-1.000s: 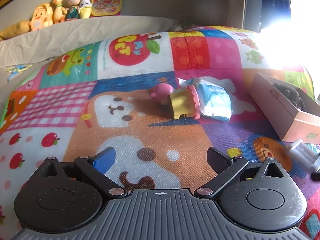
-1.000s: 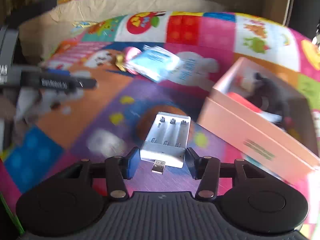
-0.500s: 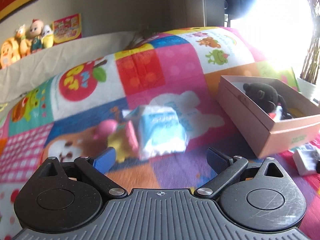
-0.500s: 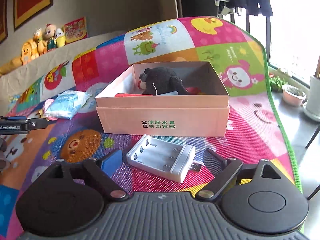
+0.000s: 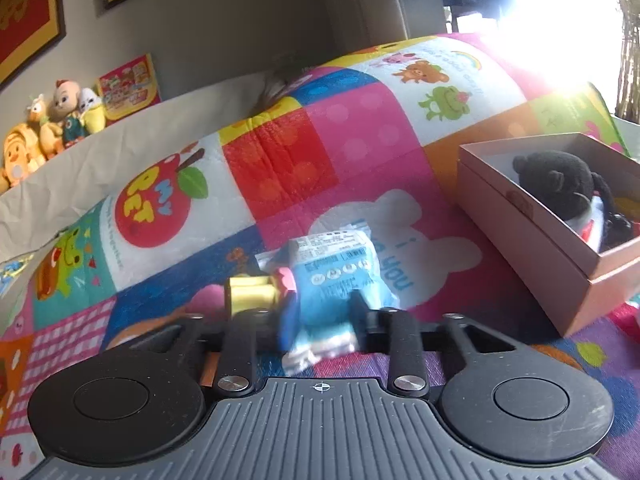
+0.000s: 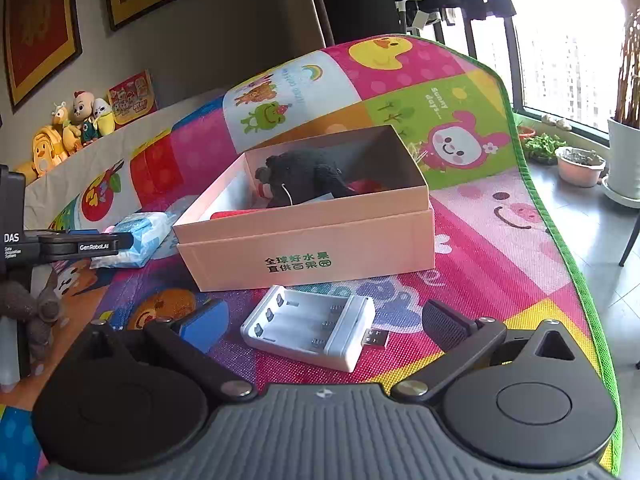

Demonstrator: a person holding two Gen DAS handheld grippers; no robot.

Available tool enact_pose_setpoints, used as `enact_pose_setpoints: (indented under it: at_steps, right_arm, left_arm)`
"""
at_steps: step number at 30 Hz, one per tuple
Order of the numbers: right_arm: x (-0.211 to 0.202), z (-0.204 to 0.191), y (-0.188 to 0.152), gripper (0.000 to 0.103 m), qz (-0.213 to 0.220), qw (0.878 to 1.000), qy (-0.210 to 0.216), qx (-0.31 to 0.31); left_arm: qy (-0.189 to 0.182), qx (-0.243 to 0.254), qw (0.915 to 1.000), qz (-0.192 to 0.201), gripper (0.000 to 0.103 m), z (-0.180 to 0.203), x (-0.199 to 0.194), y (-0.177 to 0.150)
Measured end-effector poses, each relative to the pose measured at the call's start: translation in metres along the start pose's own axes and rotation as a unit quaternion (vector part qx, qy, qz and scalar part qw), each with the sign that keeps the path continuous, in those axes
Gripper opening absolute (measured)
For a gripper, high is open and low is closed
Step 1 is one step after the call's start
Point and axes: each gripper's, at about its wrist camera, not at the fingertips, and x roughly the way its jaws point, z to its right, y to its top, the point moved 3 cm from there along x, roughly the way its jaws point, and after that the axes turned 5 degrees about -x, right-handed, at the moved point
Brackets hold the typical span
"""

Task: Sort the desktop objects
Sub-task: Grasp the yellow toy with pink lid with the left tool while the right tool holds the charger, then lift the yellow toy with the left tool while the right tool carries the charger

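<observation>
A blue tissue packet (image 5: 332,276) lies on the colourful play mat, and my left gripper (image 5: 316,316) is shut on its near end. A yellow and pink toy (image 5: 250,294) rests just left of the packet. In the right wrist view a white battery charger (image 6: 308,328) with a USB plug lies flat on the mat between the fingers of my right gripper (image 6: 324,322). Its jaws are opening and its pads stand clear of the charger on both sides. Behind the charger an open pink box (image 6: 312,248) holds a black plush toy (image 6: 304,176) and a red item (image 6: 236,214).
The mat's green edge (image 6: 560,240) drops to a tiled floor with plant pots (image 6: 580,166) at the right. Plush toys (image 5: 52,128) line a ledge at the back left. A grey knitted thing (image 6: 28,308) sits at the left, under the left gripper's body (image 6: 100,245).
My left gripper has travelled right to the blue packet and shut on it. My right gripper has let go of the charger, spread wide and rolled, so the box is now straight ahead.
</observation>
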Motion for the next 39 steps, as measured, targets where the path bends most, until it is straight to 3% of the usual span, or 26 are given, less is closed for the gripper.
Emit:
enact_pose_setpoints:
  at_steps: [2, 4, 5, 6, 9, 13, 17, 19, 20, 25, 26, 27, 30, 33, 36, 39]
  right_arm:
    - [0.000, 0.000, 0.000, 0.103, 0.000, 1.000, -0.001, -0.001]
    - [0.000, -0.001, 0.000, 0.103, -0.001, 1.000, -0.003, -0.003]
    - [0.001, -0.002, 0.000, 0.103, -0.003, 1.000, -0.004, -0.004]
    - [0.001, -0.002, 0.000, 0.103, -0.005, 1.000, -0.006, -0.004]
    - [0.002, -0.003, 0.000, 0.103, -0.007, 1.000, -0.016, -0.008]
    - [0.001, -0.004, -0.001, 0.103, -0.007, 1.000, -0.019, -0.013]
    - [0.003, -0.003, 0.000, 0.103, -0.012, 1.000, -0.020, -0.012]
    - [0.004, -0.002, 0.000, 0.103, -0.013, 1.000, -0.020, -0.011]
    - [0.004, -0.002, 0.000, 0.103, -0.014, 1.000, -0.019, -0.011]
    - [0.005, -0.003, 0.000, 0.103, -0.018, 1.000, -0.019, -0.010]
    - [0.005, -0.003, 0.000, 0.103, -0.017, 1.000, -0.019, -0.010]
    - [0.005, -0.002, 0.000, 0.103, -0.017, 1.000, -0.019, -0.010]
    - [0.005, -0.002, 0.000, 0.103, -0.019, 1.000, -0.019, -0.009]
    - [0.005, -0.002, 0.000, 0.103, -0.019, 1.000, -0.019, -0.009]
    - [0.005, -0.001, 0.000, 0.103, -0.017, 1.000, -0.017, -0.007]
    - [0.006, -0.001, 0.000, 0.103, -0.019, 1.000, -0.015, -0.005]
  left_arm:
    - [-0.054, -0.011, 0.9984, -0.009, 0.016, 0.002, -0.019, -0.008]
    - [-0.102, -0.017, 0.9945, -0.014, 0.027, 0.007, -0.037, -0.017]
    - [-0.103, -0.016, 0.9945, -0.011, 0.044, 0.009, -0.043, -0.021]
    - [-0.095, -0.014, 0.9954, -0.003, 0.058, 0.010, -0.048, -0.024]
    - [-0.054, -0.035, 0.9978, 0.018, 0.068, -0.004, -0.048, -0.023]
    - [0.022, -0.122, 0.9923, 0.006, 0.081, -0.048, -0.018, -0.015]
    - [0.047, -0.124, 0.9906, -0.034, 0.082, -0.067, 0.010, -0.025]
    - [0.028, -0.118, 0.9914, -0.049, 0.075, -0.067, 0.011, -0.034]
    - [0.024, -0.111, 0.9922, -0.053, 0.065, -0.066, 0.009, -0.037]
    - [-0.013, -0.084, 0.9951, -0.050, 0.063, -0.049, -0.015, -0.038]
    - [-0.033, -0.089, 0.9943, -0.050, 0.059, -0.042, -0.023, -0.036]
    - [-0.064, -0.098, 0.9915, -0.056, 0.047, -0.034, -0.031, -0.034]
    - [-0.180, -0.128, 0.9707, -0.095, 0.047, -0.003, -0.052, -0.034]
    - [-0.246, -0.125, 0.9537, -0.120, 0.047, 0.029, -0.065, -0.041]
    - [-0.271, -0.151, 0.9403, -0.140, 0.047, 0.037, -0.061, -0.046]
    - [-0.252, -0.166, 0.9440, -0.133, 0.056, 0.027, -0.055, -0.046]
